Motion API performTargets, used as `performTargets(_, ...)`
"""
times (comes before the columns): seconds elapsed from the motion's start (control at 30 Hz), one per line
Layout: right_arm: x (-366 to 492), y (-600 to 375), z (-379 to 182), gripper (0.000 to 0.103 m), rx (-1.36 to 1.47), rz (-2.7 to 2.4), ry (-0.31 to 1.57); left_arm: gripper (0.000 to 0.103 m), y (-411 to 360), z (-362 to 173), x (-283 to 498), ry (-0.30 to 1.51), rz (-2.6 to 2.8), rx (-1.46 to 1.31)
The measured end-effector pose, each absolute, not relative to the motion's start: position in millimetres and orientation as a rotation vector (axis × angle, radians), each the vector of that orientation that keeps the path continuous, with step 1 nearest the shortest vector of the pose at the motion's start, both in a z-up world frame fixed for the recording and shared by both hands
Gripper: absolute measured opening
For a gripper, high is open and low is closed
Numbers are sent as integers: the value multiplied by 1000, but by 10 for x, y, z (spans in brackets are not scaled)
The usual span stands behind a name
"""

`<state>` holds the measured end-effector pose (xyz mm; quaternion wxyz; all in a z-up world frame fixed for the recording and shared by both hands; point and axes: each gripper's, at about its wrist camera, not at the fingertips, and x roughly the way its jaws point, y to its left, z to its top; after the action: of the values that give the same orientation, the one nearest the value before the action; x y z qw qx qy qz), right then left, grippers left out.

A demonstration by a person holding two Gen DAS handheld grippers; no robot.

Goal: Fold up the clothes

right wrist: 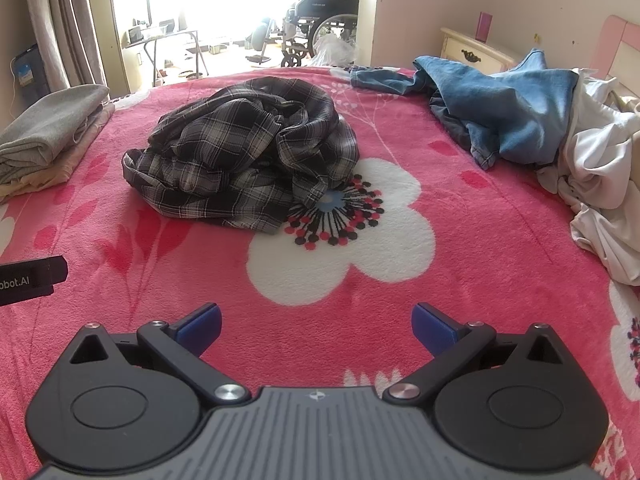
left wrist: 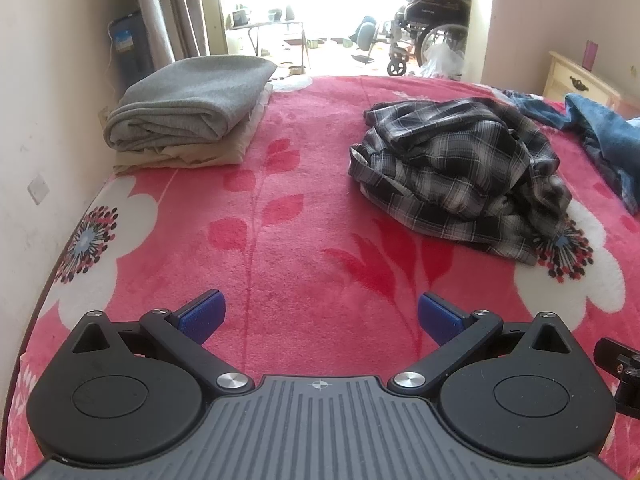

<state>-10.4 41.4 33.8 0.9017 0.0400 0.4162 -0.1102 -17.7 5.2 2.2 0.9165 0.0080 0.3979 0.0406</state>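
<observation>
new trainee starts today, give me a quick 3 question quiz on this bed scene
1. True or false: the plaid shirt is already folded.
2. Which lies on top of the folded stack? A) grey garment B) blue jeans C) white cloth
3. Fill in: both the left hand-held gripper and the right hand-held gripper are ____ and hold nothing.

Key: 1 false; 2 A; 3 open

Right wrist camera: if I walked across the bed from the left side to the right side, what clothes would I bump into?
Folded grey and cream stack → crumpled plaid shirt → blue jeans → white clothes heap.
</observation>
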Motion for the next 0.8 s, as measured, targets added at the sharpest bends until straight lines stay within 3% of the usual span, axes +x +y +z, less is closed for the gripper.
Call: performTargets(0.8, -29, 406, 250, 103, 81, -232, 859, 103, 19, -86, -103, 819, 47, 28)
